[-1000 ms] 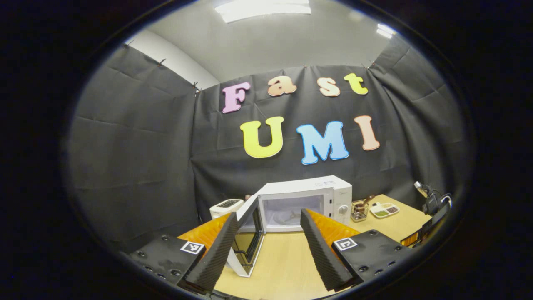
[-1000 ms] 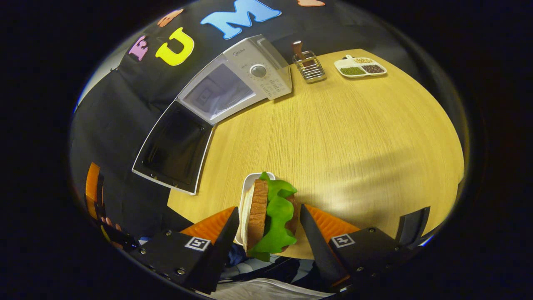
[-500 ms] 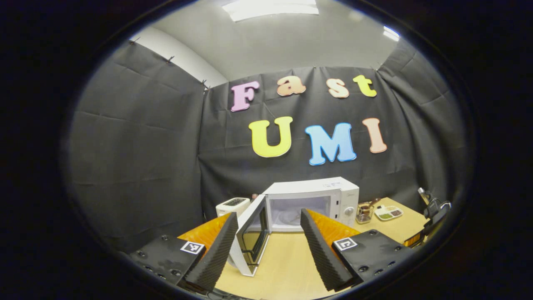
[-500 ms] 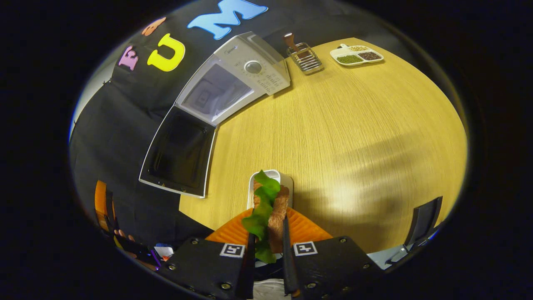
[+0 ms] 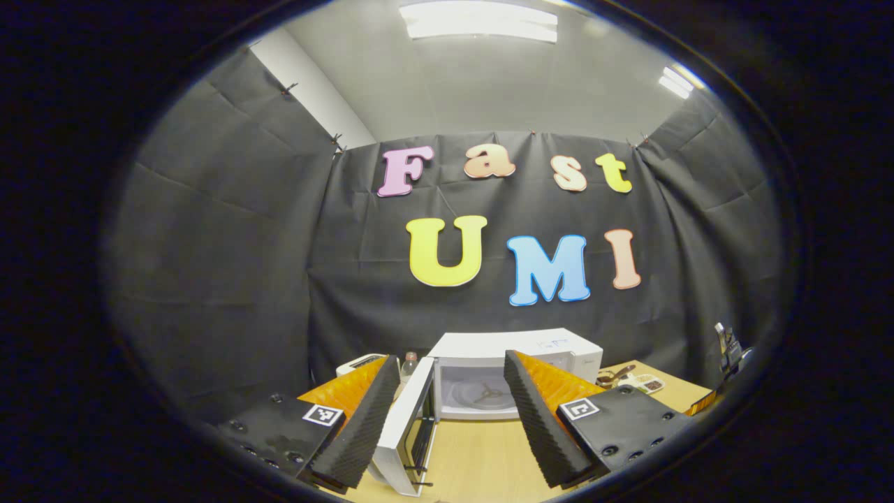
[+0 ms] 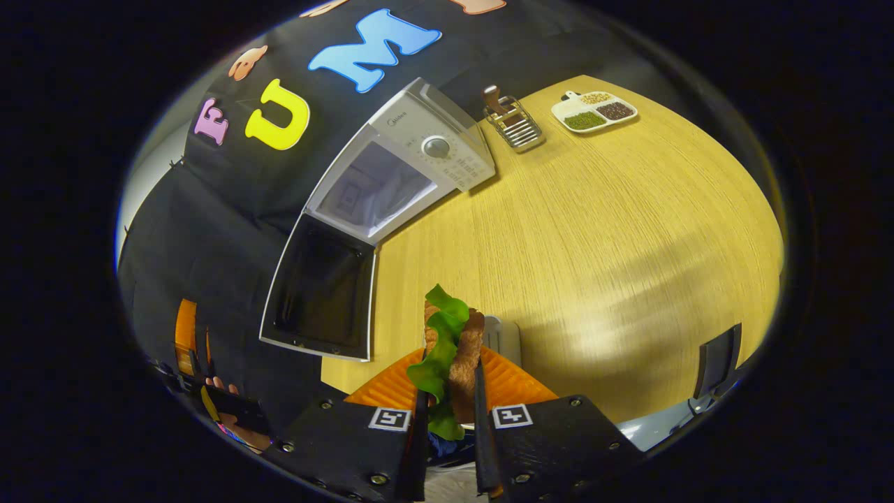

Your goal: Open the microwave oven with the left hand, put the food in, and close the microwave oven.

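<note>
A white microwave (image 5: 517, 349) (image 6: 419, 161) stands at the back of the wooden table with its door (image 5: 408, 429) (image 6: 321, 293) swung wide open to the left, and a bare turntable (image 5: 485, 392) lies inside. My left gripper (image 5: 450, 412) is open, held back from the oven with nothing between its fingers. My right gripper (image 6: 447, 391) is shut on a sandwich (image 6: 450, 349) of brown bread and green lettuce, lifted above a white dish (image 6: 504, 335) near the table's front edge. The left gripper (image 6: 192, 349) and the hand holding it appear at the lower left of the right gripper view.
A wire rack with a brown-handled tool (image 6: 513, 119) and a white divided dish of grains (image 6: 594, 112) sit right of the microwave. A white toaster (image 5: 360, 363) stands left of it. Bare wooden tabletop (image 6: 614, 230) lies between the sandwich and the oven.
My right gripper shut on the sandwich and lifted it off the white dish. My left gripper drew back and tilted upward, away from the open door.
</note>
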The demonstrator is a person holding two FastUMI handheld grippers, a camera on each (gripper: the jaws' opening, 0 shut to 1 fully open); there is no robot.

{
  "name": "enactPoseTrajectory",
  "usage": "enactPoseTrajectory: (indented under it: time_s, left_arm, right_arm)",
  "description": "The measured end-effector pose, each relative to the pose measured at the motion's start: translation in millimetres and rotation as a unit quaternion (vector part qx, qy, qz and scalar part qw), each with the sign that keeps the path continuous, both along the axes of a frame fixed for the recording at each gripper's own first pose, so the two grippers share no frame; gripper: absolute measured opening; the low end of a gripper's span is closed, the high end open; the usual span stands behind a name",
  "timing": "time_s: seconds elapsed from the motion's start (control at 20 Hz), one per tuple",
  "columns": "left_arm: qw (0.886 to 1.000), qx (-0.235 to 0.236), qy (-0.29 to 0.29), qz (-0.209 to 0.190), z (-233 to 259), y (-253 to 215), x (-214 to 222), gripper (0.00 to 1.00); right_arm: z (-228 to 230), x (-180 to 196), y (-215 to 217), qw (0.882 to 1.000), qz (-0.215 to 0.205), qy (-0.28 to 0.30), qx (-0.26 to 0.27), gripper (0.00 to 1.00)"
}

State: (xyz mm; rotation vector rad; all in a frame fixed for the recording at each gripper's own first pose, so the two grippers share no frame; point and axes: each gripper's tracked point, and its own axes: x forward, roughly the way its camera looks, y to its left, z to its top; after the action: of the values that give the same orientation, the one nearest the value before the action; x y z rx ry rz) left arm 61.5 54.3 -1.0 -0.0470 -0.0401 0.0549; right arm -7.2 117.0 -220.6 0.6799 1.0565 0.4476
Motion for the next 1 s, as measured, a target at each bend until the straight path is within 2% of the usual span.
enactPoseTrajectory:
  time_s: [0.15, 0.25, 0.4, 0.5, 0.7, 0.8, 0.85, 1.0]
  left_arm:
    - [1.0, -0.002, -0.005, -0.011, 6.6, 20.7, 23.9, 0.97]
    - [1.0, 0.003, -0.014, -0.012, 12.9, 38.6, 37.1, 1.0]
    - [1.0, 0.006, -0.025, -0.008, 20.9, 67.4, 50.2, 0.93]
    - [1.0, 0.008, -0.028, -0.005, 19.4, 85.7, 55.8, 1.0]
    - [1.0, 0.019, -0.021, -0.001, 13.6, 123.4, 71.4, 0.93]
    - [0.999, 0.026, -0.02, 0.003, 11.7, 141.5, 78.1, 1.0]
    - [0.999, 0.028, -0.018, 0.006, 9.4, 150.0, 79.8, 0.97]
    - [0.999, 0.034, -0.007, 0.014, 2.9, 177.4, 83.2, 0.97]
  right_arm:
    - [20.4, 25.0, 24.1, 0.999, -0.02, -0.022, 0.017, 0.28]
    - [27.8, 41.5, 44.6, 0.999, -0.029, -0.034, 0.026, 0.28]
    - [34.4, 64.5, 74.3, 0.997, -0.041, -0.047, 0.037, 0.28]
    - [36.9, 80.6, 95.5, 0.996, -0.05, -0.056, 0.048, 0.28]
    - [35.4, 110.3, 134.8, 0.993, -0.067, -0.081, 0.045, 0.28]
    - [34.3, 124.2, 152.8, 0.991, -0.075, -0.096, 0.046, 0.28]
    - [33.7, 132.0, 160.5, 0.99, -0.082, -0.103, 0.049, 0.28]
    - [28.3, 155.3, 178.9, 0.985, -0.11, -0.127, 0.048, 0.28]
